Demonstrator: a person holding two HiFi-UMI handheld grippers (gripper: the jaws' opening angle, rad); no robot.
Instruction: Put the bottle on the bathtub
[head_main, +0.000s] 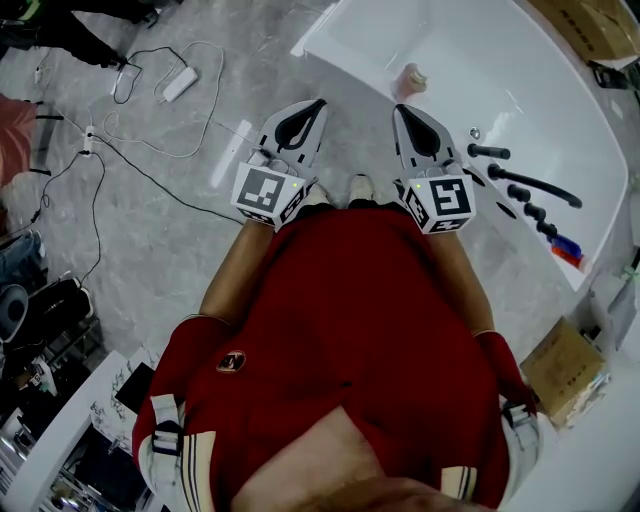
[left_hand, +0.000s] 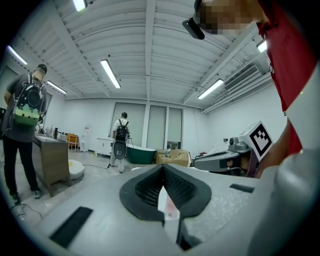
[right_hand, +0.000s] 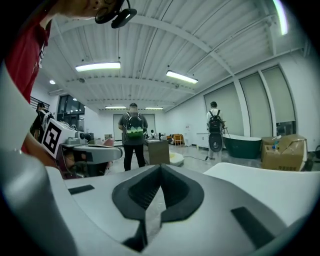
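Standing at the bathtub (head_main: 520, 90) with both grippers out in front of me at about waist height, nothing grabbed yet. The left gripper (head_main: 315, 108) and the right gripper (head_main: 402, 110) both have their jaws pressed together. The left gripper view shows a thin white-and-pink sliver in the slit, no idea what that is. How would you go about the pickup?

Reply: Where's the bottle relative to your jaws?

Me: The bottle (head_main: 410, 78) is a pinkish one. It's standing down inside the bathtub by the near wall. In the head view it's just ahead of the right jaws, and lower than them I reckon. It's not between either pair, and neither gripper view shows it.

Reply: Then I'd go with the right one. Spread the jaws before you dip in and come down over it. Pinch the body rather than the top so it doesn't tip, then lift straight up. The rim near the black tap (head_main: 535, 185) looks flat enough to set it on. Just keep clear of the fittings.
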